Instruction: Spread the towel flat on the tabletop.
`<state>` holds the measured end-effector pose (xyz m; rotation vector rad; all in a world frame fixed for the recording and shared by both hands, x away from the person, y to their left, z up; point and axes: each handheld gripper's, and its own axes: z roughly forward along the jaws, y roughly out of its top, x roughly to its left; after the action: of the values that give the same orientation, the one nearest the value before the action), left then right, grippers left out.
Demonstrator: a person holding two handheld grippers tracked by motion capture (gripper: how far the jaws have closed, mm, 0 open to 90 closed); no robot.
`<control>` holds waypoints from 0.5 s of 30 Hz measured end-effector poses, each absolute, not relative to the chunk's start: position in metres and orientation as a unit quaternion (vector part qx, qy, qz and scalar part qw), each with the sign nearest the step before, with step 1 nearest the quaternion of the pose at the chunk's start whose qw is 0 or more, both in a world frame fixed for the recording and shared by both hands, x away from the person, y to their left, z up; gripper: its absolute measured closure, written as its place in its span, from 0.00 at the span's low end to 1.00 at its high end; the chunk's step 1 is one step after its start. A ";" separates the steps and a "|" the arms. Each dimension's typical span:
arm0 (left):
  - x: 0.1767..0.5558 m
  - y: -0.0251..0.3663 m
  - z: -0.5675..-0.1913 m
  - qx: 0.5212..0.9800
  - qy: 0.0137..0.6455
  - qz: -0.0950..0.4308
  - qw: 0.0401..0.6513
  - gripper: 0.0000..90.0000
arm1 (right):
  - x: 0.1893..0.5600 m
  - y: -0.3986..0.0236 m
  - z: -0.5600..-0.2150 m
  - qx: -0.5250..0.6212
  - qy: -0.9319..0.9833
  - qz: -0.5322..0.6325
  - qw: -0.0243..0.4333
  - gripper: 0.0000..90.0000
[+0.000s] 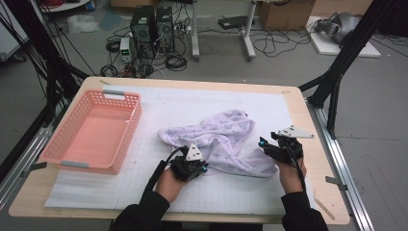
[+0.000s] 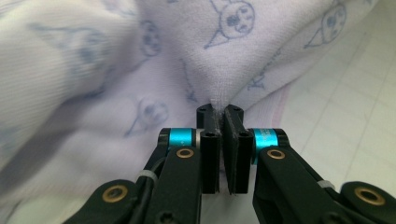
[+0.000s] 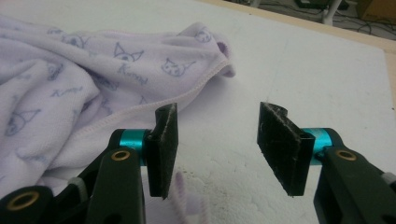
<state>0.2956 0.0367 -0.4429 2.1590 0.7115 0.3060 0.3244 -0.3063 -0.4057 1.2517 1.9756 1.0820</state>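
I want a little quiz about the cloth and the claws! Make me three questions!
1. True or false: the left claw is pinching the lilac cloth.
2. How do the right claw's jaws stand? A) apart with nothing between them B) squeezed on the cloth
3. What colour is the basket on the table?

Key: 1 true; 2 A; 3 pink.

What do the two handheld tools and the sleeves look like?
Both tools, left and right, are black, each topped by a grey three-cornered plate and trailing a black cable. Up close, the jaws have blue collars, brass-coloured rivets and flat black pads. The sleeves are dark.
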 end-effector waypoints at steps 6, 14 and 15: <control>0.291 0.080 -0.439 0.844 0.314 0.120 0.417 0.95 | 0.324 -0.307 -0.405 0.472 0.732 0.407 0.275 0.53; 0.294 0.128 -0.432 0.810 0.368 0.132 0.438 0.94 | 0.326 -0.275 -0.412 0.442 0.765 0.396 0.251 0.54; 0.294 0.131 -0.431 0.806 0.372 0.133 0.442 0.93 | 0.326 -0.267 -0.414 0.434 0.773 0.387 0.252 0.54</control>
<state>0.2942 0.1308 -0.4313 1.9998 0.9221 0.3303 0.3257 -0.2674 -0.4145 1.1814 2.1025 1.0530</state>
